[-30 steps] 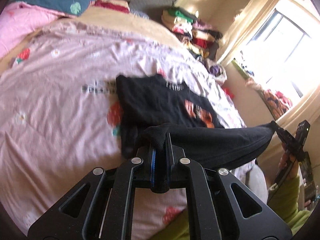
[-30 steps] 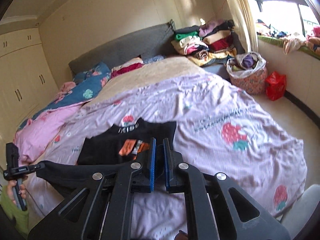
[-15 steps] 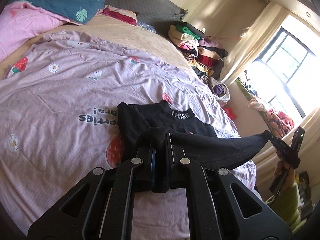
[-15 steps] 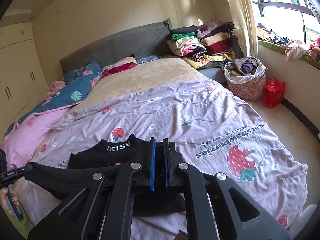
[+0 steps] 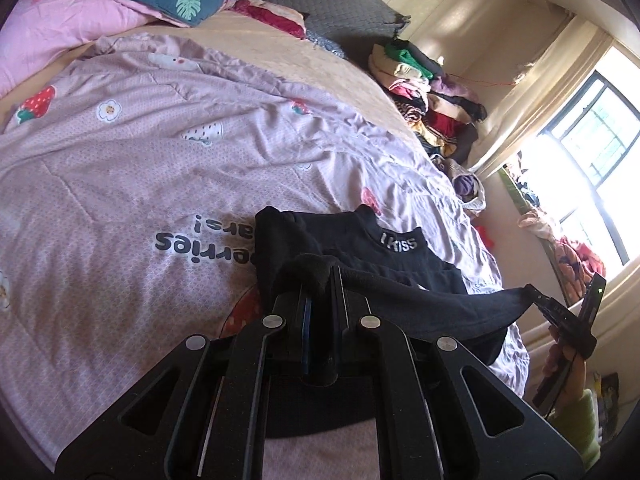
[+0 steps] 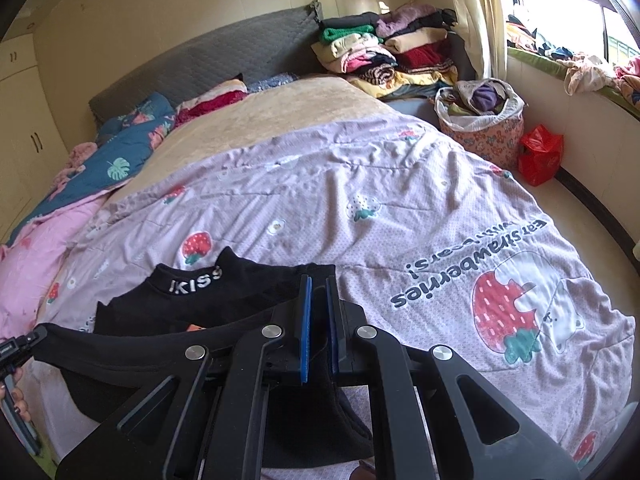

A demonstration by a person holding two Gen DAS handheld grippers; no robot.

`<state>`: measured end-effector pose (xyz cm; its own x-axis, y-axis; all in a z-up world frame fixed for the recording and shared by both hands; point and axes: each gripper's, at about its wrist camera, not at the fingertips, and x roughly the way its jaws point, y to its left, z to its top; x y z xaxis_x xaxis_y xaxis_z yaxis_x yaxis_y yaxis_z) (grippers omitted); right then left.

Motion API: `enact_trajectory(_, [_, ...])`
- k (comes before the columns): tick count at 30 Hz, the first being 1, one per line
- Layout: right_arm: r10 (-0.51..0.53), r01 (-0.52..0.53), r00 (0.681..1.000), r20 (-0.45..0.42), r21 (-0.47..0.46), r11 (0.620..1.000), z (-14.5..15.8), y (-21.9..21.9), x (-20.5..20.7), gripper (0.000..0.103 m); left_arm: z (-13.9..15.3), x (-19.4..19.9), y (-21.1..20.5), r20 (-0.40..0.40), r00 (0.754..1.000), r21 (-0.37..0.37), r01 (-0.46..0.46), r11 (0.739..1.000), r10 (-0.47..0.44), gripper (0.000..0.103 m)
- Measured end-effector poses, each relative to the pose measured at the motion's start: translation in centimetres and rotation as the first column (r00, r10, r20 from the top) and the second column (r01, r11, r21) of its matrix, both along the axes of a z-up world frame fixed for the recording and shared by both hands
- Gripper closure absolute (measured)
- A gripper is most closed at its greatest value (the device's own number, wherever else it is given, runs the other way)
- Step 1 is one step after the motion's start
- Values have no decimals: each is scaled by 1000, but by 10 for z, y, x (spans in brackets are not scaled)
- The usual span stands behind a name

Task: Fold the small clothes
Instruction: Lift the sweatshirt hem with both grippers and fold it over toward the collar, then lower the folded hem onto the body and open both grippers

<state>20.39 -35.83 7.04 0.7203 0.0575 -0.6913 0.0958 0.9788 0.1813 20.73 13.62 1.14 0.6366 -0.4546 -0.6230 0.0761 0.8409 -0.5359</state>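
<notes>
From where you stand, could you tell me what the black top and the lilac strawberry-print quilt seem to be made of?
Black top: soft matte knit, probably cotton; it sags between the grippers.
Lilac strawberry-print quilt: thin printed woven fabric, likely cotton, matte, finely creased.

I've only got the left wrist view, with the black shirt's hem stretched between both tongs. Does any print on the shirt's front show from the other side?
Observer: Yes. The right wrist view shows a sliver of orange print on the shirt, just past the lifted hem.
Operator: What's on the window side of the shirt?
Observer: A big strawberry and white bear picture on the quilt.
Operator: How does the right grip look?
Observer: The right tongs pinch the black cloth deep between their blue pads; the tips are bare.
</notes>
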Motion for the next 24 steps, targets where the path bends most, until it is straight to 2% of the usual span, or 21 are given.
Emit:
enact_trajectory(6, [0, 0, 1000, -23, -7, 1000, -12, 1, 11, 96, -12, 11, -5, -30, 999, 17, -15, 1000, 16, 98])
enact_trajectory(7, [4, -4, 1000, -22, -8, 1000, -13, 2, 12, 94, -12, 11, -5, -30, 999, 24, -19, 1000, 20, 93])
enact_trajectory(8, [5, -6, 1000, -20, -15, 1000, -13, 2, 11, 90, -10, 9, -5, -22, 999, 44, -30, 999, 31, 82])
enact_trajectory(9, [6, -6, 1000, -13, -27, 1000, -13, 2, 9, 89, -8, 9, -4, -16, 999, 52, -37, 998, 38, 77])
enact_trajectory(11, [9, -9, 1000, -6, -29, 1000, -13, 1, 7, 87, -5, 7, -1, -2, 999, 62, -51, 997, 52, 74])
enact_trajectory(14, [12, -12, 1000, 7, -7, 1000, -13, -2, 0, 78, 1, 2, 2, 13, 998, 80, -64, 995, 63, 68])
enact_trajectory(16, [31, -31, 999, 15, -6, 999, -12, 0, -5, 77, 4, -1, 0, 21, 998, 100, -56, 993, 54, 64])
enact_trajectory(22, [130, -130, 991, -16, -36, 991, -23, 16, -25, 76, -3, -20, -21, 5, 999, 207, 41, 978, -43, 65])
enact_trajectory(24, [161, -163, 986, -41, -40, 986, -31, 23, -31, 81, -10, -25, -26, -17, 997, 215, 76, 974, -74, 78])
